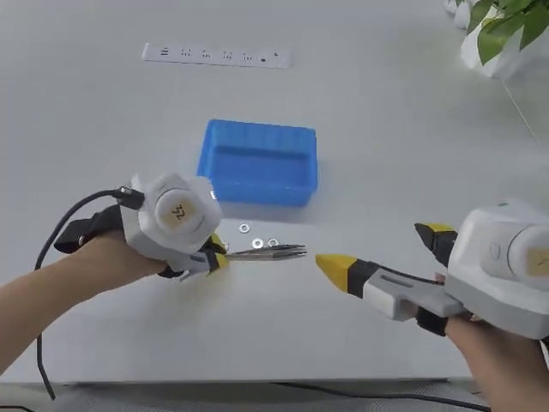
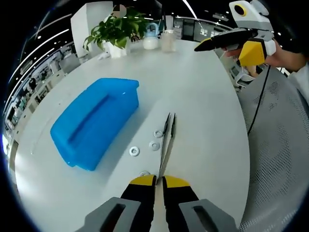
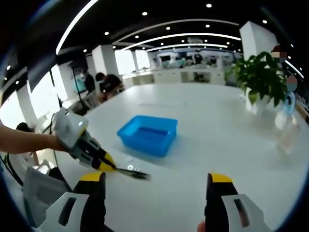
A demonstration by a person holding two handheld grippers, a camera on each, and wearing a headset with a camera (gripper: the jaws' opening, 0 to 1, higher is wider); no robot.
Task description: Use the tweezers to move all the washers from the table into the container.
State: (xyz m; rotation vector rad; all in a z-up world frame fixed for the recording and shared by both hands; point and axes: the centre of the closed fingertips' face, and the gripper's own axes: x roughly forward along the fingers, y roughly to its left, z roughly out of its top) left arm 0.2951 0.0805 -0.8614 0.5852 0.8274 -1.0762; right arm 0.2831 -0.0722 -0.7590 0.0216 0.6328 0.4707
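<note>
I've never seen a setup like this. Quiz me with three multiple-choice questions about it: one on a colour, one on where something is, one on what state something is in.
1. What colour is the rectangular plastic container?
A. Red
B. Blue
C. Green

2. Where do the small metal washers lie?
A. Inside the container
B. On the white table, beside the thin metal tweezers
C. On the floor

3. What state are the right tongs in?
A. Open, holding nothing
B. Shut on the tweezers
C. Shut on a washer

Answers:
1 B: its walls show blue in all three views.
2 B: they lie loose on the table next to the tweezers, which the left tongs grip.
3 A: their two yellow tips stand wide apart with nothing between them.
</note>
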